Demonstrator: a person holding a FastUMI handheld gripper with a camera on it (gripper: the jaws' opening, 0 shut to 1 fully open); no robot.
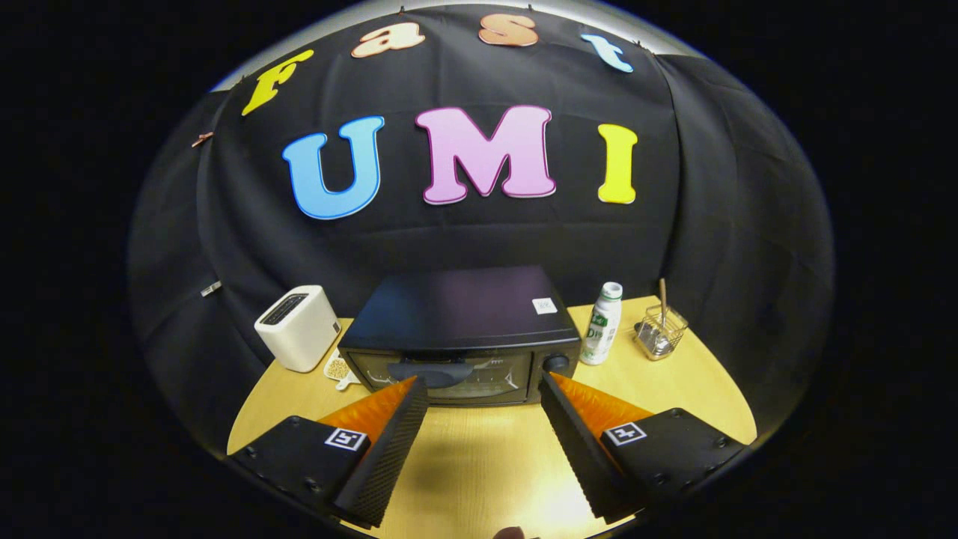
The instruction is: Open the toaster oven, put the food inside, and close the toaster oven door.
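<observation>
1. The gripper (483, 385) hangs over the wooden table (486, 464) with its two fingers spread wide apart, holding nothing; bare tabletop shows between them.
2. The toaster oven (460, 333), a black box with a flat dark top, stands at twelve o'clock from the fingers, just ahead of their tips. Its glass door (449, 376) is shut and faces the gripper.
3. The door handle (430, 372) runs across the upper part of the door, just beyond the left fingertip (415, 389). I cannot tell whether that tip touches it.
4. A round knob (555, 363) sits on the oven's front beside the door, right above the right fingertip (550, 385).
5. At about ten o'clock from the oven stands a white toaster (298, 327), apart from it. Between the two, low against the oven's corner, lies a small pale item (339, 369) that may be the food; it is too small to be sure.
6. At two o'clock, just beside the oven, stands a white bottle (603, 323) with a green label, upright.
7. Farther along at two o'clock is a small wire basket (660, 333) with a stick standing up in it.
</observation>
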